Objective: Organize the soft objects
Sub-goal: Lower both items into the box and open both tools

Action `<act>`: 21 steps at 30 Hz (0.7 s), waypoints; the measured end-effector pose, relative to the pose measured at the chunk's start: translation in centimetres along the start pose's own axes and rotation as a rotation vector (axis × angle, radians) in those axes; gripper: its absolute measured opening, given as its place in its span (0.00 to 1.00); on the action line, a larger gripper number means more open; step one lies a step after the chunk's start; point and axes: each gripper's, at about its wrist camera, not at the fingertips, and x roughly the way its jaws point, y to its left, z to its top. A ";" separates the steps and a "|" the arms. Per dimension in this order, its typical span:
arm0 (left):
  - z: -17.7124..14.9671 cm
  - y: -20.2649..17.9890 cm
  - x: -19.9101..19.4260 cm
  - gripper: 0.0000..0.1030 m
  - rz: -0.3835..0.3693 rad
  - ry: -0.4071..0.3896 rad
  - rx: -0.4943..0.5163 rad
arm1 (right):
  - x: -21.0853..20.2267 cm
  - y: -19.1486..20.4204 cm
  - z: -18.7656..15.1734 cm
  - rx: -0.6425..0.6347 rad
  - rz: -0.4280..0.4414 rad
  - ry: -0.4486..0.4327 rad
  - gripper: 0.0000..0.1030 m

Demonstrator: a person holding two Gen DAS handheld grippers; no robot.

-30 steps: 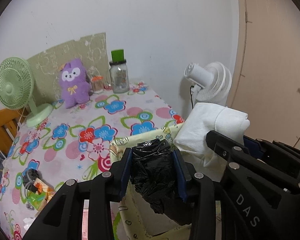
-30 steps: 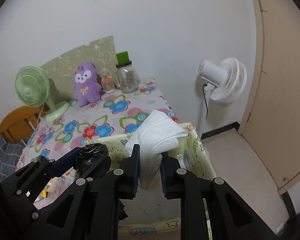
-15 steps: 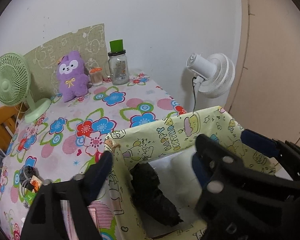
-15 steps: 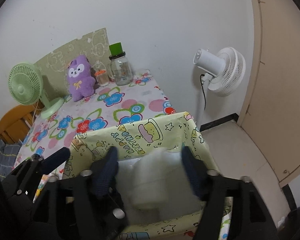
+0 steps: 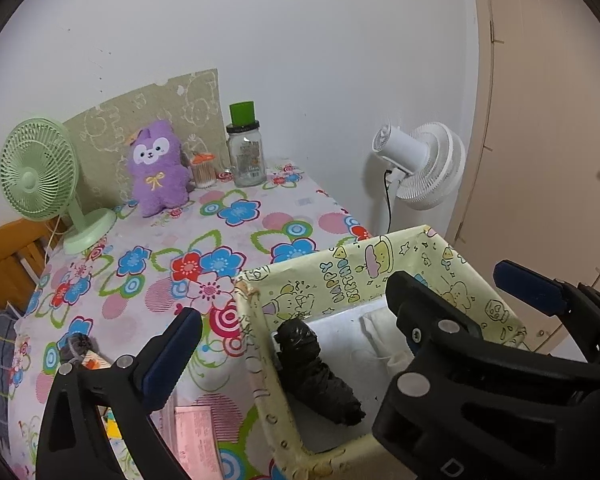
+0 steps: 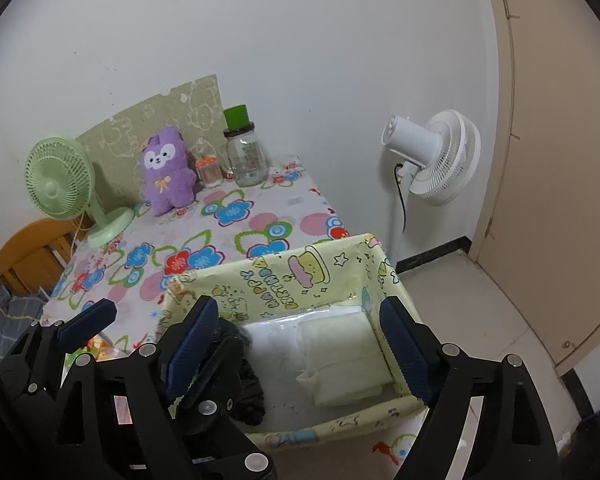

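A yellow cartoon-print fabric box (image 5: 340, 272) (image 6: 284, 276) sits at the near right edge of the table. A crumpled black plastic bag (image 5: 320, 372) (image 6: 250, 392) lies in its left side. A folded white towel (image 6: 340, 356) (image 5: 384, 332) lies in its right side. My left gripper (image 5: 292, 336) is open and empty above the box's left side. My right gripper (image 6: 300, 344) is open and empty above the box, with the towel below it. A purple plush toy (image 5: 156, 172) (image 6: 166, 176) stands at the far end of the table.
The table has a flowered cloth (image 5: 220, 240). At the back stand a green desk fan (image 5: 40, 176), a glass jar with a green lid (image 5: 246, 152) and a small toothpick holder (image 5: 204, 168). A white floor fan (image 6: 436, 160) stands right of the table. Pink packets (image 5: 196, 440) lie near the front.
Both grippers opened and rose. The black bag dropped from the left gripper and the white towel from the right gripper into the fabric box.
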 end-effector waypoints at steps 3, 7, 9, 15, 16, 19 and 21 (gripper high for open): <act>-0.1 0.4 -1.1 1.00 0.002 -0.017 -0.002 | -1.0 0.5 0.0 -0.003 0.000 -0.015 0.85; -0.3 0.9 -2.4 1.00 -0.001 -0.029 -0.004 | -2.3 1.4 -0.2 -0.011 0.011 -0.034 0.86; -0.5 1.3 -3.1 1.00 0.002 -0.037 -0.011 | -2.9 1.8 -0.3 -0.020 0.015 -0.043 0.86; -1.1 2.5 -5.1 1.00 0.014 -0.063 -0.024 | -4.7 3.4 -0.6 -0.044 0.022 -0.071 0.87; -1.2 2.7 -5.4 1.00 0.016 -0.067 -0.025 | -5.0 3.7 -0.7 -0.046 0.023 -0.076 0.88; -1.5 3.2 -6.1 1.00 0.021 -0.077 -0.028 | -5.8 4.4 -1.0 -0.049 0.026 -0.093 0.90; -1.7 3.6 -6.7 1.00 0.023 -0.083 -0.028 | -6.4 4.9 -1.2 -0.052 0.029 -0.103 0.90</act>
